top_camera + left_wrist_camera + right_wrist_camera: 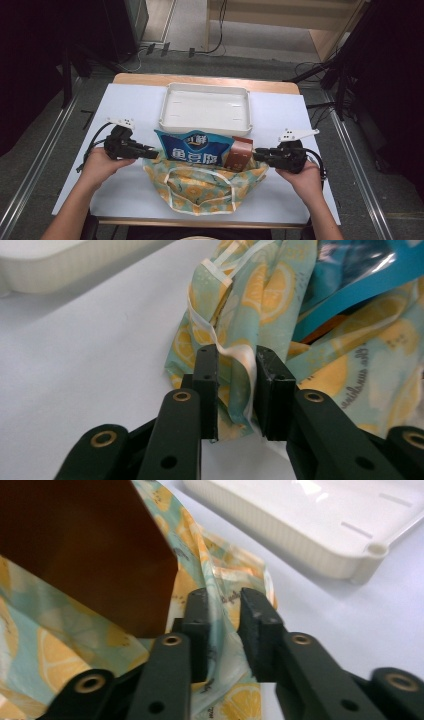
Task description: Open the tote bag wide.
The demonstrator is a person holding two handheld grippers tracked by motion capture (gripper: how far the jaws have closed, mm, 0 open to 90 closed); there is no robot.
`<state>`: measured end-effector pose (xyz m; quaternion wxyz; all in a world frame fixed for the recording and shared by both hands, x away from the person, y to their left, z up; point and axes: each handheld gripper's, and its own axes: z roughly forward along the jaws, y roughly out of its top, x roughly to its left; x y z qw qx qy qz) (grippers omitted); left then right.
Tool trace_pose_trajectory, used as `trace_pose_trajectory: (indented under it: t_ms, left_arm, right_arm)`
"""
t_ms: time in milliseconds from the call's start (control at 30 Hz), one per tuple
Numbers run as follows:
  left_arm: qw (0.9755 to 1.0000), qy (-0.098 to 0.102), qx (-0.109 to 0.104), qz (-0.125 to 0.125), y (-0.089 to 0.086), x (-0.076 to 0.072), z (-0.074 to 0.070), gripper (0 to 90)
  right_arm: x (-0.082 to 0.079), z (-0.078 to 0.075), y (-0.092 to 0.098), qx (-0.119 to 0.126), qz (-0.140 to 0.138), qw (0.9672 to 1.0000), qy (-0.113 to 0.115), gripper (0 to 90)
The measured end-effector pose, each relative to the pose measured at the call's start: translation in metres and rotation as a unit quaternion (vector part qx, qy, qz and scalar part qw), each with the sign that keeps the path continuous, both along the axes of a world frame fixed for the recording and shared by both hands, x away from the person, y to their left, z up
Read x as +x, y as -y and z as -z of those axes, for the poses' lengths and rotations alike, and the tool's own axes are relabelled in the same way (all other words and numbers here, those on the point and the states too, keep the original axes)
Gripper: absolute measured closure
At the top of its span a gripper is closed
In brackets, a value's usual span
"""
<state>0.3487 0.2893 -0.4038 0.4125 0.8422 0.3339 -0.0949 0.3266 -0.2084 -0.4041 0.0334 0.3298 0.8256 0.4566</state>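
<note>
Surface (125, 107): white-covered, with a white tray (206, 108) toward the far edge, nothing in it.
Bag (205, 187): a lemon-print cloth bag lies at the near middle of the surface, mouth toward the tray, a blue snack packet (192, 148) and a brown box (239, 154) poking out of it.
Step in hand: looks like the bag's mouth is being held wide at both sides, probably so the goods can come out toward the tray.
Next move: I'd guess it calls for keeping both pinches firm while drawing the cloth back off the packet and box.
Left hand-held gripper (235, 390): at the bag's left edge, jaws pinching the cloth hem between them.
Right hand-held gripper (224, 630): at the bag's right edge, just beside the brown box (85, 550), jaws nipping a fold of cloth.
</note>
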Motion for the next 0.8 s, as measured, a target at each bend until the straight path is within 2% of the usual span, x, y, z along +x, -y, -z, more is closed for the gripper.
trace_pose_trajectory:
  t_ms: [100, 200, 367, 433, 500, 533, 633, 800]
  left_arm:
    - [0.9998, 0.012, 0.015, 0.001, -0.002, -0.002, -0.009, 69.1]
    - [0.9997, 0.025, 0.003, 0.002, -0.005, -0.006, -0.021, 64.4]
    - [0.9991, 0.041, 0.002, 0.011, -0.005, -0.012, -0.037, 59.2]
    - [0.9988, 0.046, 0.001, 0.019, -0.003, -0.015, -0.042, 57.6]
    - [0.9986, 0.048, -0.003, 0.024, -0.001, -0.016, -0.047, 55.0]
    - [0.9986, 0.047, -0.003, 0.024, 0.0, -0.016, -0.048, 53.4]
    - [0.9984, 0.05, 0.002, 0.025, 0.0, -0.015, -0.052, 49.0]
    - [0.9982, 0.057, 0.006, 0.019, -0.005, -0.011, -0.063, 40.1]
  right_arm:
    - [-0.004, -0.007, -0.001, -0.006, 0.0, 1.0, 0.004, 66.2]
    - [-0.007, -0.013, -0.001, -0.013, 0.0, 0.9999, 0.011, 60.7]
    - [-0.01, -0.027, 0.002, -0.012, 0.002, 0.9998, 0.017, 54.3]
    - [-0.01, -0.033, 0.004, -0.009, 0.003, 0.9996, 0.026, 51.7]
    - [-0.01, -0.039, 0.004, -0.003, -0.001, 0.9998, 0.021, 47.3]
    - [-0.009, -0.041, 0.003, -0.004, -0.004, 0.9998, 0.018, 46.7]
    - [-0.01, -0.044, 0.0, -0.01, -0.007, 0.9995, 0.028, 46.6]
    - [-0.015, -0.054, 0.002, 0.002, -0.009, 0.9993, 0.036, 47.8]
